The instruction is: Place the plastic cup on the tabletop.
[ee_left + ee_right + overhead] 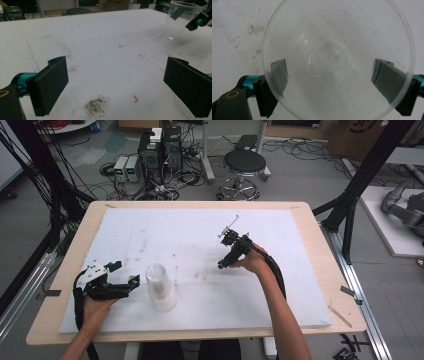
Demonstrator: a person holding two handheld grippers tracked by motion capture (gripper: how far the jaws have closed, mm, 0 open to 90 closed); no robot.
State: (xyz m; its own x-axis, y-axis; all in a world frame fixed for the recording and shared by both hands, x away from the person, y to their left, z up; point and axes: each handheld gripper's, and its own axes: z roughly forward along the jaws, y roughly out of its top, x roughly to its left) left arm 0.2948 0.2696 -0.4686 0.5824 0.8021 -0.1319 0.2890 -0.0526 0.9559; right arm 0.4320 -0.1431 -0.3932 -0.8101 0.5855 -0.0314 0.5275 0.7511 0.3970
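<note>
A: Quick check, where's the L tongs (124, 273)?

B: Low over the table (325, 270), near the front-left corner. Spread wide, nothing btwn them. Left gripper view: just bare stained white sheet (105, 45) in the gap.

A: And the cup?

B: Two clear plastic ones. Near cup (161, 287) stands upright just beside the L tongs, not touched. Prob. parked there so it's one short reach away, and the jaws are already open wide enough to take it side-on.

A: R side?

B: R tongs (229, 239) are tipped nose-down over the far cup (180, 20), mid-table, well apart from the near one. Right gripper view looks straight into its mouth, one jaw either side of the wall, seen thru the plastic.

A: Pinching it?

B: Can't tell. Jaws straddle it, but the clear wall blurs the contact, so touching vs. a hair off is a guess. The cup's base seems to sit on the sheet in the left gripper view.

A: Why come from above?

B: My read: a top-down straddle keeps the cup upright and centred, good for lifting or setting down w/o tipping. Thin plastic tho, so a hard squeeze would likely buckle it.
</note>
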